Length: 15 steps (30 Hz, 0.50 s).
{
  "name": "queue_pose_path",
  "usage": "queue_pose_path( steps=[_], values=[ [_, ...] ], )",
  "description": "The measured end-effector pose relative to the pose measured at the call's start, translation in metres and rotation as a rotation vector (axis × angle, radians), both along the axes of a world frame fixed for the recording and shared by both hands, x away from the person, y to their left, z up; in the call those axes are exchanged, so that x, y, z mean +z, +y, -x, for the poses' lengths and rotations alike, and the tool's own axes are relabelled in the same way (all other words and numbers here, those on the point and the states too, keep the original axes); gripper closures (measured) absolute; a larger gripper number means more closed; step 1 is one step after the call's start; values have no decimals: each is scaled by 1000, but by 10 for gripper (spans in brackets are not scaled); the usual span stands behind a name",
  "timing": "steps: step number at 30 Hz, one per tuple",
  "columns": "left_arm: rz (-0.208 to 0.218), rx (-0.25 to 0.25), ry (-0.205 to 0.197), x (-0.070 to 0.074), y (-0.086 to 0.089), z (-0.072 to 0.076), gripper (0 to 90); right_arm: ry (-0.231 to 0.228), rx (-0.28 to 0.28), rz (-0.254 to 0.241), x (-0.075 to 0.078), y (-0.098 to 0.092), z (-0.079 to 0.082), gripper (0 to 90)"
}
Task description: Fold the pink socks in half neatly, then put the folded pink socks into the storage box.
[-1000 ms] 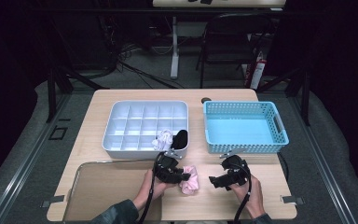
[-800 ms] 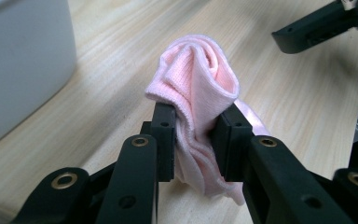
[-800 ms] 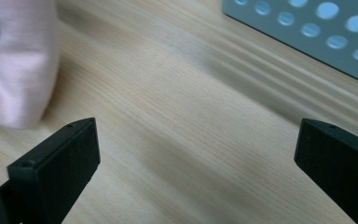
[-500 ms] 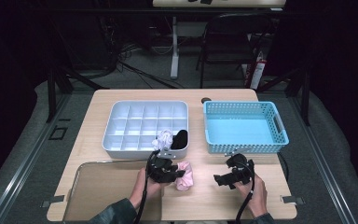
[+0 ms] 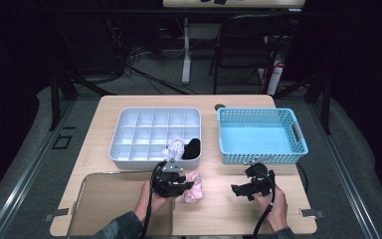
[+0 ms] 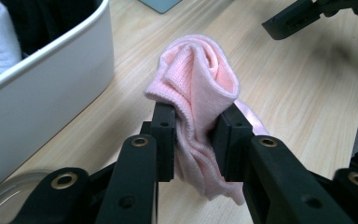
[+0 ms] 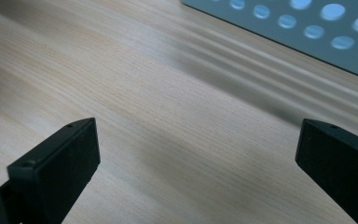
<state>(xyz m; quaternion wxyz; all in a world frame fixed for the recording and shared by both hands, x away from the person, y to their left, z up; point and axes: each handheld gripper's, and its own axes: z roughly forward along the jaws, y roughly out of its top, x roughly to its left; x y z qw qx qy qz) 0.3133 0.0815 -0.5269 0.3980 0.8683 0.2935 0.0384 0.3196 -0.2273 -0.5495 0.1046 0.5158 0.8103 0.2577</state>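
While the left gripper point(image 6: 193, 140) pinches a rolled pink sock point(image 6: 200, 93) beside the white compartment tray point(image 5: 129, 144), the right gripper point(image 7: 196, 163) stands spread; the tray's black item point(image 5: 191, 148) is indistinct.

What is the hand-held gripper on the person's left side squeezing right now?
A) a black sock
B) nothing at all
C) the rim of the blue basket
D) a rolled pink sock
D: in the left gripper view the left hand-held gripper has both jaws pressed into the rolled pink sock, beside the white tray.
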Motion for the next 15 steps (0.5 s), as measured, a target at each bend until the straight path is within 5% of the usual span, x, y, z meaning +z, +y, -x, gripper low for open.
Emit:
queue_pose_path(
  steps=[15],
  values=[
    [2, 32, -47, 14, 23, 10, 725, -9, -4, 3, 0, 1, -2, 0]
  ],
)
